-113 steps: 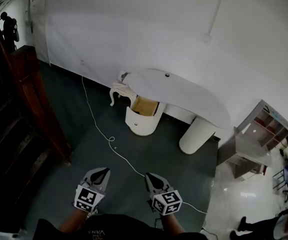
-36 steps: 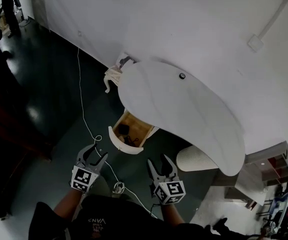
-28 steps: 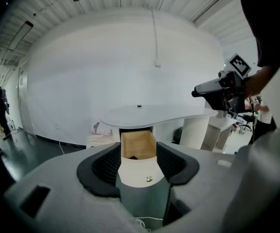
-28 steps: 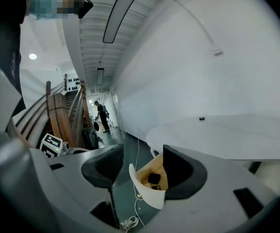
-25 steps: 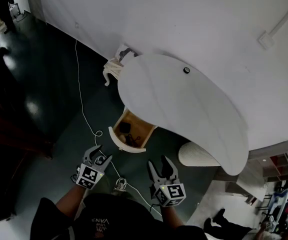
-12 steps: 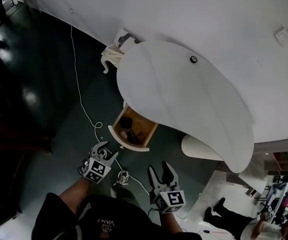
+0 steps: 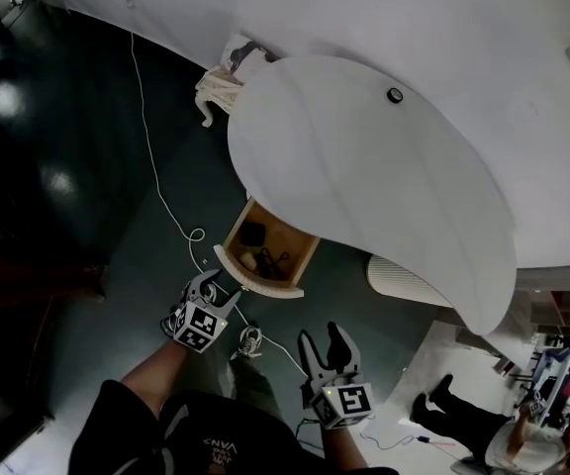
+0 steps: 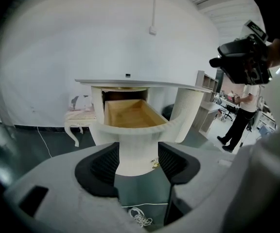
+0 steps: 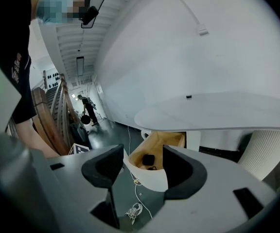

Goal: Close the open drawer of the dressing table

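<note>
Dark floor (image 7: 87, 166); drawer (image 7: 255, 277) open: curved white front, wood interior.

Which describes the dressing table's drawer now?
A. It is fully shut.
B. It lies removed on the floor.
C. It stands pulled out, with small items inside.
C: the drawer juts out from under the white tabletop, and its wooden inside shows a dark object.
</note>
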